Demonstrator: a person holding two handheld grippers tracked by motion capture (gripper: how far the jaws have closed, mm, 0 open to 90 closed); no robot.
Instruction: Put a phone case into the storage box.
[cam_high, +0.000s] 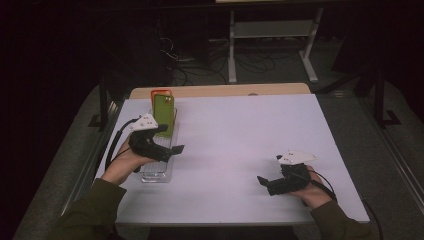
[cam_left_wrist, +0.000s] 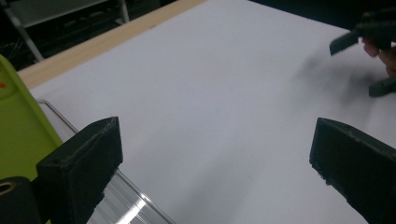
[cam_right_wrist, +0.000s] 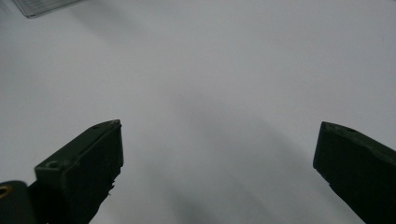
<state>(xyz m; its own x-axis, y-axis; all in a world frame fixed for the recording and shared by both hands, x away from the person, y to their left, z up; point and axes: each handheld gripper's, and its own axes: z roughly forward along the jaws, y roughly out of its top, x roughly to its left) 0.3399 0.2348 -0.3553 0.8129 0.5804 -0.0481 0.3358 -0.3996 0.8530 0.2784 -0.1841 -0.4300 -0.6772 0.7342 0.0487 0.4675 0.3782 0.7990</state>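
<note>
A: We start with the white table (cam_high: 240, 145). It spans nearly the whole working area, with a strip of bare wood showing along its far edge.

B: Next down in size is the clear rack (cam_high: 159, 165) near the table's left edge. We judge it is there to keep phone cases standing on edge in a row, so a jaw can get at one from the side.

A: Two cases stand at its far end: the green phone case (cam_high: 164, 114), leaning back a little, and an orange phone case (cam_high: 161, 92) just behind it, mostly covered.

B: Then our left gripper (cam_high: 172, 149). It hangs over the near part of the rack, pointing right across the table, jaws wide with nothing between them.

A: In the left gripper view the green case (cam_left_wrist: 18, 126) sits outside the left jaw, off to that side, not in the gap. The rack's clear rail (cam_left_wrist: 123, 205) runs under that jaw. So the case is beside the gripper, not lined up for a grasp.

B: Our right gripper (cam_high: 267, 184) lies low near the table's right front, well apart from the rack. Its jaws are spread wide too, empty, only bare table between them.

A: In its own view a corner of the rack (cam_right_wrist: 42, 5) shows at the top.
</note>
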